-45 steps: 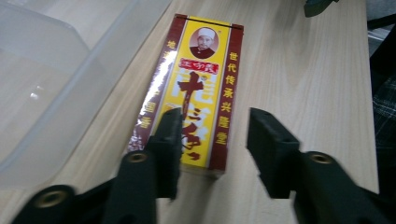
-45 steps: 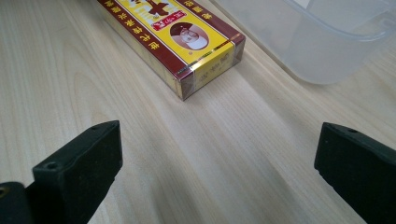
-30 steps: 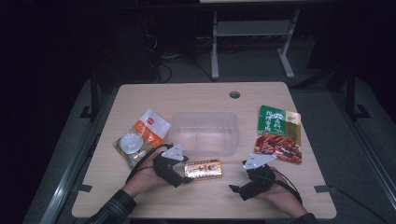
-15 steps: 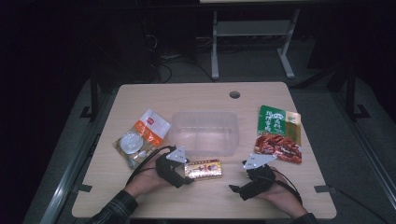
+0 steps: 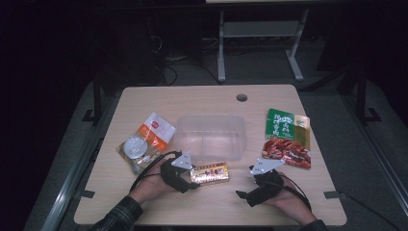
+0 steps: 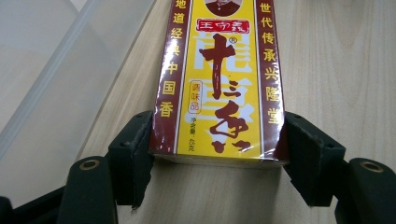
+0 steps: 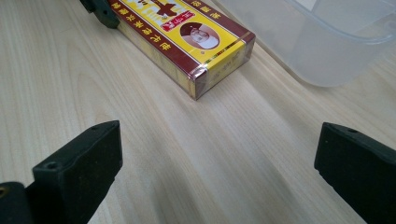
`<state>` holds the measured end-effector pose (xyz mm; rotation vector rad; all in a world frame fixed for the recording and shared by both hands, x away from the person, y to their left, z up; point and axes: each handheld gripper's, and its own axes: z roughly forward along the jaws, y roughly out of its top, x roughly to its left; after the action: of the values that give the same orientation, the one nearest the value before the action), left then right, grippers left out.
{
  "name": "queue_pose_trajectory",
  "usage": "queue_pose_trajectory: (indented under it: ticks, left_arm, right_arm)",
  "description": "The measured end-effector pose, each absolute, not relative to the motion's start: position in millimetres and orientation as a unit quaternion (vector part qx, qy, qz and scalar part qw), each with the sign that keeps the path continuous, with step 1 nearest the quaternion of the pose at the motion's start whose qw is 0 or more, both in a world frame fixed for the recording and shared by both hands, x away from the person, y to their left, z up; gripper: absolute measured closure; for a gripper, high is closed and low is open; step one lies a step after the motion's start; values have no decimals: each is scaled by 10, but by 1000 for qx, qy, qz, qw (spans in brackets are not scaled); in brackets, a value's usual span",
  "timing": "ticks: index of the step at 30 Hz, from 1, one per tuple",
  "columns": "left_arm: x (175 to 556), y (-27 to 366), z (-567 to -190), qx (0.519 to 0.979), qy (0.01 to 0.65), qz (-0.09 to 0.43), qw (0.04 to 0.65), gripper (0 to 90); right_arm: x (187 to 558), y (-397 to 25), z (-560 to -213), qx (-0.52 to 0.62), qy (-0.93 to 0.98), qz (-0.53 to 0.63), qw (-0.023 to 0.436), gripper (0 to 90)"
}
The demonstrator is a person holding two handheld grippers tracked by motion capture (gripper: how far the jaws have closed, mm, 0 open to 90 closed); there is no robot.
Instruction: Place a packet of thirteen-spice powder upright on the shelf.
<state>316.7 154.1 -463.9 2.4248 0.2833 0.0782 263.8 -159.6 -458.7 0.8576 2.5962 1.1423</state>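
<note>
The left hand-held gripper [image 6: 217, 161] is clamping the near end of the yellow-and-maroon box [image 6: 219, 79], which is lying flat on the pale wood counter [image 5: 144, 192] just beside the clear plastic tub [image 5: 210, 135] — gripped, not yet lifted; the move into the tub looks outstanding; the right hand-held gripper [image 7: 217, 172] is waiting wide open nearby; two snack pouches [image 5: 144, 142] are flanking the tub — the room beyond is dark.

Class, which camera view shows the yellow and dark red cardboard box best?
The left gripper view: the yellow and dark red cardboard box lies close, print sharp, between the left gripper jaws. The right gripper view shows its far end; the high view shows it small.
</note>
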Motion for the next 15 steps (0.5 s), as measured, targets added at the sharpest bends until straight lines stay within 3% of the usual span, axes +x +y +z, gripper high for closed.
queue_pose_trajectory:
  ticks: [15]
  left_arm:
    - [3124, 1596, -4497, 927, 112, 0, 357, 324]
  right_arm:
    - [2630, -1610, -4575, 289, 871, 387, 89, 6]
